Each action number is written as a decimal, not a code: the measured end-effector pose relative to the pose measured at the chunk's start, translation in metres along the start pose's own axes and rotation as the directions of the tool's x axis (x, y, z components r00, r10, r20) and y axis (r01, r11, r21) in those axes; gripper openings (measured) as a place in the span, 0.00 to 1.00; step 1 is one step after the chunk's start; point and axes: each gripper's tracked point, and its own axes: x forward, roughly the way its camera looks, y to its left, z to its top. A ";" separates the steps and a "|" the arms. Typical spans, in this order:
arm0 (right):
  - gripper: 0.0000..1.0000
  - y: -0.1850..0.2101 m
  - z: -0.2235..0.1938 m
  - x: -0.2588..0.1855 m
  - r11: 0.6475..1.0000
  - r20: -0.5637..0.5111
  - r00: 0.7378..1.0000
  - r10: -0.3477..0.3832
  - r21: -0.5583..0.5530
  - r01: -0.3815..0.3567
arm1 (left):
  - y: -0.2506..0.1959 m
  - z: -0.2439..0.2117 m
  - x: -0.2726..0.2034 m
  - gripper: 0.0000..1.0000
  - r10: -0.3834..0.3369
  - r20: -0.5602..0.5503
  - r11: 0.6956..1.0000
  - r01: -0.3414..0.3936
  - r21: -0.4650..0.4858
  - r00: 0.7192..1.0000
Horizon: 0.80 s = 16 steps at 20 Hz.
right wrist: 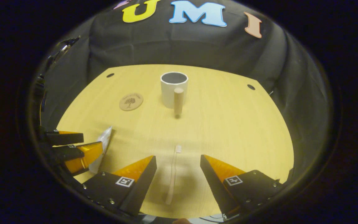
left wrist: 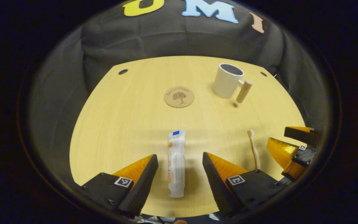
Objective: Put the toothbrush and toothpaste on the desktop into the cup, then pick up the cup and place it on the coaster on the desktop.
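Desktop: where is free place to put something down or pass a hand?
Bare desktop lies right of the cup, also left of the coaster. The near edge is crowded: toothpaste, toothbrush, left gripper, right gripper.

Each gripper, left (left wrist: 180,161) and right (right wrist: 178,165), has two wedge-shaped fingers on blocky bases studded with small screws and square black-and-white markers.
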 end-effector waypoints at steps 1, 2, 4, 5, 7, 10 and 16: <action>0.90 0.002 -0.009 0.002 1.000 -0.044 0.999 0.003 -0.002 -0.004 | 0.001 -0.006 0.008 0.93 0.004 -0.038 1.000 -0.004 0.008 0.999; 0.90 0.003 -0.012 0.002 1.000 -0.078 0.997 0.013 -0.001 -0.013 | 0.003 -0.010 0.013 0.95 0.006 -0.064 1.000 -0.005 0.018 0.998; 0.90 0.005 -0.024 0.002 1.000 -0.164 0.986 0.022 -0.004 -0.023 | 0.003 -0.019 0.022 0.93 -0.002 -0.124 1.000 0.005 0.020 0.992; 0.91 0.004 -0.033 0.001 1.000 -0.216 0.976 0.019 -0.012 -0.022 | 0.004 -0.024 0.026 0.95 -0.010 -0.154 1.000 0.012 0.012 0.988; 0.92 0.004 -0.043 0.001 0.999 -0.275 0.961 0.021 -0.027 -0.029 | 0.008 -0.032 0.030 0.94 -0.010 -0.192 1.000 0.012 0.011 0.981; 0.89 0.005 -0.050 0.002 0.999 -0.342 0.940 0.017 -0.033 -0.030 | 0.006 -0.036 0.037 0.95 -0.024 -0.248 0.999 0.029 0.017 0.968; 0.69 0.009 -0.059 0.014 0.999 -0.459 0.888 0.031 -0.006 -0.038 | -0.005 -0.030 0.047 0.93 -0.032 -0.314 0.995 0.060 0.079 0.949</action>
